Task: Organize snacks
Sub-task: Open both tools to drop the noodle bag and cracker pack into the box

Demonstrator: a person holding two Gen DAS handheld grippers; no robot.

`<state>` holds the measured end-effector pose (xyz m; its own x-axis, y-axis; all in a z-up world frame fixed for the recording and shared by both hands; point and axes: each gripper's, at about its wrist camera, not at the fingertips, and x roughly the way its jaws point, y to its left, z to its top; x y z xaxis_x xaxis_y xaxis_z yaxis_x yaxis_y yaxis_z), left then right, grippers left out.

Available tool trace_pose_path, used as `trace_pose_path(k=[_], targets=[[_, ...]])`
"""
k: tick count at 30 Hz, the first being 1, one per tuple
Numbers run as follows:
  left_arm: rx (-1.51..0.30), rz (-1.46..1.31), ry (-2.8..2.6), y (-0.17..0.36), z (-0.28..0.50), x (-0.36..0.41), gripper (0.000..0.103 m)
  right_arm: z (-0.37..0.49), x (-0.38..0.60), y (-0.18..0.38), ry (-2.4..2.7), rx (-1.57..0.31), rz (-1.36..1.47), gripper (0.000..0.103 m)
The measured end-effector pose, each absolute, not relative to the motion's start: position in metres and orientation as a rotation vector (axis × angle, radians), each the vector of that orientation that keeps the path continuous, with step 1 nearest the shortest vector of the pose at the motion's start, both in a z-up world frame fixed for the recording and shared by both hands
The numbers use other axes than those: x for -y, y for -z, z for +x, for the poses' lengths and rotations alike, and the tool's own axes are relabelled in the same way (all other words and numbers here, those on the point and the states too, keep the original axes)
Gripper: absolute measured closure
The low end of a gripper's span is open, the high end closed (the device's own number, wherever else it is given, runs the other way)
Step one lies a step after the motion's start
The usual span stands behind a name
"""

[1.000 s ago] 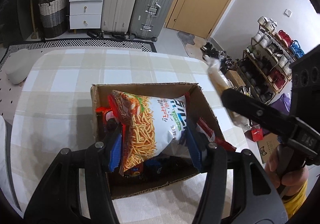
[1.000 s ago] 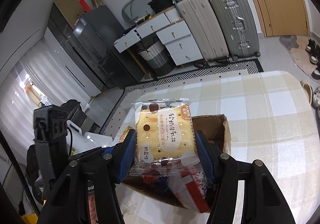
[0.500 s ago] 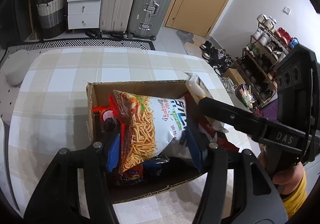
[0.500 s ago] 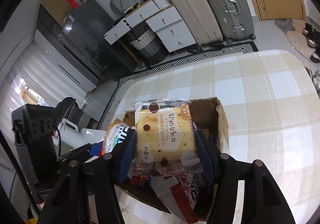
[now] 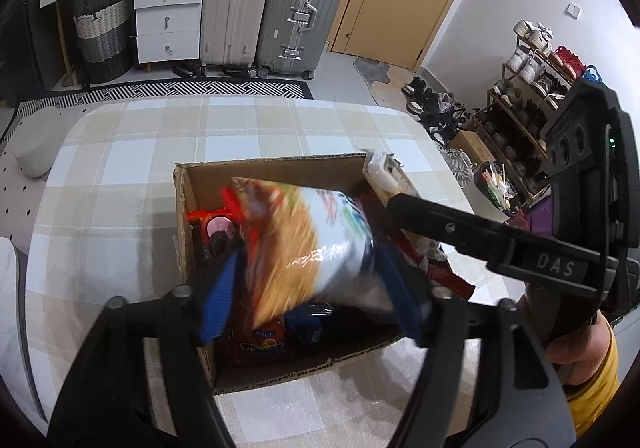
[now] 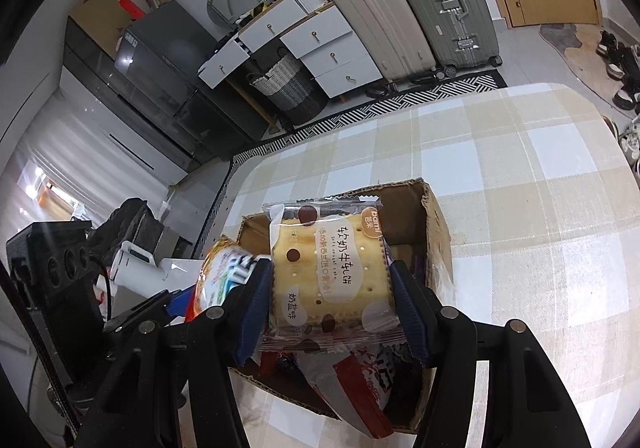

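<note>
**Two soft packets pinched over the snack box**

The left gripper [image 5: 312,288] has its blue pads pressed into both sides of a puffy chip bag [image 5: 316,244], which hangs just above the open cardboard box [image 5: 276,372] on the checked table [image 5: 120,176]. The bag is blurred in the left wrist view, so its print cannot be read. It looks light and air-filled, with slick film; a squeeze mid-body likely crushes the chips, so a hold near a sealed edge would probably be kinder

The right gripper [image 6: 328,312] clamps a flat cracker packet [image 6: 330,280] by its two side edges, over the same cardboard box [image 6: 436,224]. This packet seems stiffer, since the biscuit inside holds it square, yet the biscuit is likely brittle and the wrapper glossy. Gripping across the flat faces looks less likely to snap it than pressing on the edges

Below both lie more wrapped snacks, among them a red and white packet [image 6: 360,384], so the box is already well filled
</note>
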<state>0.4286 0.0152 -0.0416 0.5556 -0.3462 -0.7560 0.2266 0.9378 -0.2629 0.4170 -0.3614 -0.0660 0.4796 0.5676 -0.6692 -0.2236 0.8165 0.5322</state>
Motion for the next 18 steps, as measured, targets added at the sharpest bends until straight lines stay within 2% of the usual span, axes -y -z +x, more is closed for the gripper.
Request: trace_pose_path(k=[16,18], targets=[[-0.900,-0.131,0.311,0.022,0.400,-0.023,0.033,0.411,0.360,0.058,-0.476,-0.962,0.387,0.043],[-0.899,-0.130,0.310,0.022,0.397,-0.024,0.032,0.411,0.359,0.059,-0.453,-0.966,0.368,0.038]])
